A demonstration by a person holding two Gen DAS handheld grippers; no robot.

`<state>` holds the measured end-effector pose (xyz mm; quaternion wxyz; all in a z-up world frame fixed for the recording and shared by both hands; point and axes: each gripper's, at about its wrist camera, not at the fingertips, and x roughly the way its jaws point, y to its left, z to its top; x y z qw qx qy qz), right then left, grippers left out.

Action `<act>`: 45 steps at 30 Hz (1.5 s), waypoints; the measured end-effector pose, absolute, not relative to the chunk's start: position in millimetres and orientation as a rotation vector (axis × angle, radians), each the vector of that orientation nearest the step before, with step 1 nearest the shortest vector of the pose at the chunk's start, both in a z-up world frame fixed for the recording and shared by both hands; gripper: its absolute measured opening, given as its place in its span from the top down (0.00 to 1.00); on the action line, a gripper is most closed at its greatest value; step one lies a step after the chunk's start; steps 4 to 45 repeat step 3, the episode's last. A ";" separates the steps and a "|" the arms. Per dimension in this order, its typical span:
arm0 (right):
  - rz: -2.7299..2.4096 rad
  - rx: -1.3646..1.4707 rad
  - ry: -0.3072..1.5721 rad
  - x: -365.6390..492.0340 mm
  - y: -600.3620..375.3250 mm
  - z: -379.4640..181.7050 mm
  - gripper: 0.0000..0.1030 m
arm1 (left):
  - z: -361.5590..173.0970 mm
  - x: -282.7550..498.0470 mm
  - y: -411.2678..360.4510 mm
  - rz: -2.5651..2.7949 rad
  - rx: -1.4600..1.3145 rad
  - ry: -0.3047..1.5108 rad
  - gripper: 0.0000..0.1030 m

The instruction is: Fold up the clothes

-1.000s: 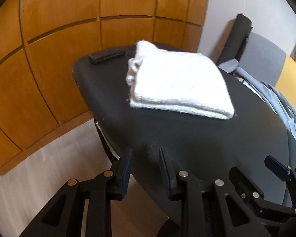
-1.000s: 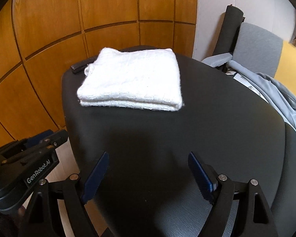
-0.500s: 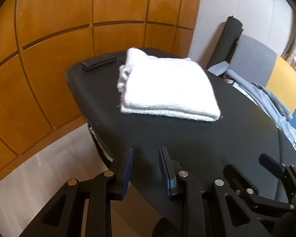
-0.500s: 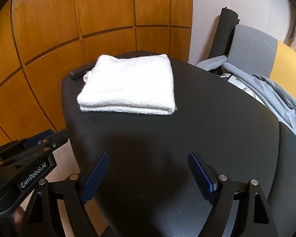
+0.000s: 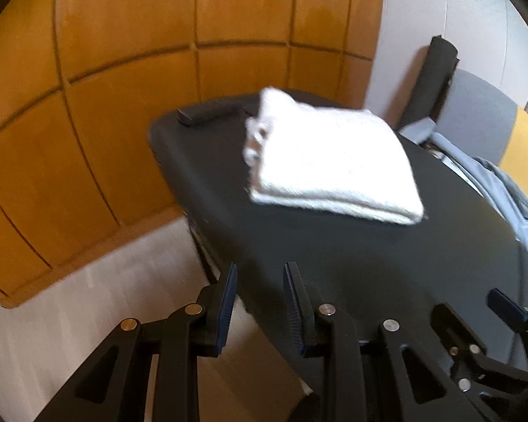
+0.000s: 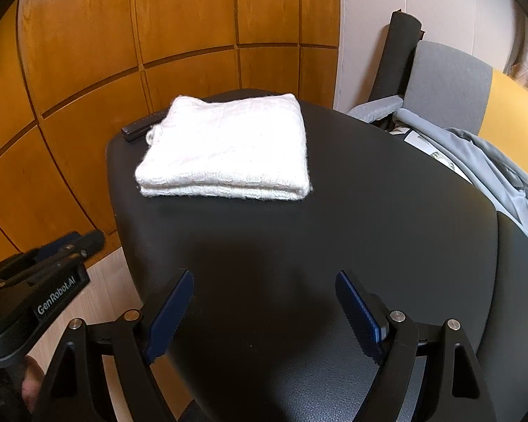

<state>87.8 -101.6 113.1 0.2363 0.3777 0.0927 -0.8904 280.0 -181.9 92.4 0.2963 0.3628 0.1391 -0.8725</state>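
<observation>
Folded white knit garment [image 6: 225, 151] lying on the far end of my black padded bench [image 6: 316, 246].

A slim black remote-like bar [image 6: 139, 128] lies just beside the garment's far left corner, near the bench edge. A pale blue-grey garment [image 6: 475, 161] is heaped off the bench's right side, by a grey and yellow chair [image 6: 450, 81]. My left claw [image 5: 258, 306] hangs at the near left bench edge, slightly parted, gripping nothing. My right claw [image 6: 264, 313] is spread wide over bare bench, also holding nothing.
</observation>
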 end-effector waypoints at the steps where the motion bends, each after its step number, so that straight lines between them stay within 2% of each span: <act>1: -2.442 1.037 0.253 88.0 -100.9 112.8 0.19 | 93.8 280.7 -180.4 -2.325 0.957 0.359 0.74; 45: -2.441 1.043 0.244 87.7 -99.2 112.2 0.19 | 95.3 280.8 -178.3 -2.329 0.953 0.349 0.74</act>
